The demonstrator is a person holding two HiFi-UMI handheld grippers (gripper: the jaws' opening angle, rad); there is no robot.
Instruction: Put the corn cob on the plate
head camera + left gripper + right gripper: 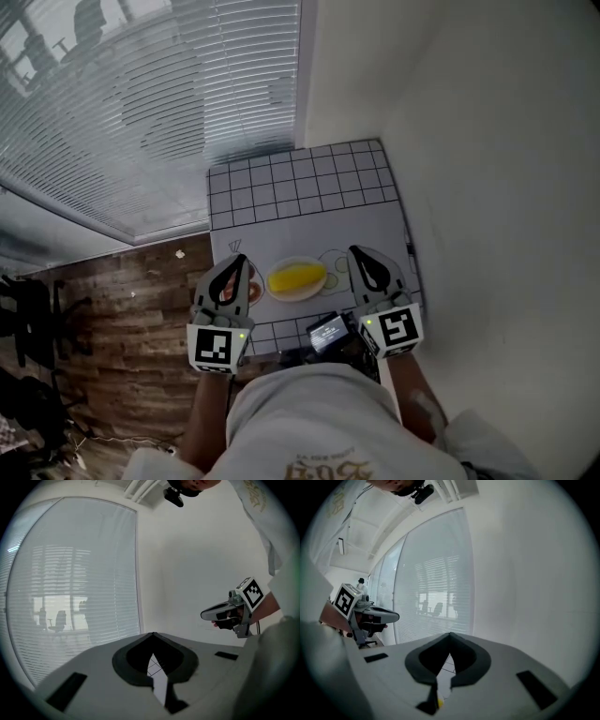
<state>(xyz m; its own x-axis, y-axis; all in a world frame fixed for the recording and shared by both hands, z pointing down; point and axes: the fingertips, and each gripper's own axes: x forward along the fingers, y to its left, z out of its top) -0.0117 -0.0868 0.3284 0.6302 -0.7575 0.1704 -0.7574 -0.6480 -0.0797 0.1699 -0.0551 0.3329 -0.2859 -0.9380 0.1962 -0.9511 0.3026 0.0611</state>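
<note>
Though held up level, shut tip to tip on nothing at the left gripper (pixel 236 261). Just right of those jaws and left of the other pair, already lying on the plate (pixel 281 295): corn cob (pixel 296 277), likely light, stiff, round and rolling easily, so best pinched across its middle. Closed and empty as well at the right gripper (pixel 356 253).

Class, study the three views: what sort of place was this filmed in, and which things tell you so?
Most likely an office or lab corner, not a kitchen: a wall of window blinds, an office chair visible beyond it, and a small gridded table holding a plate with a corn cob.
</note>
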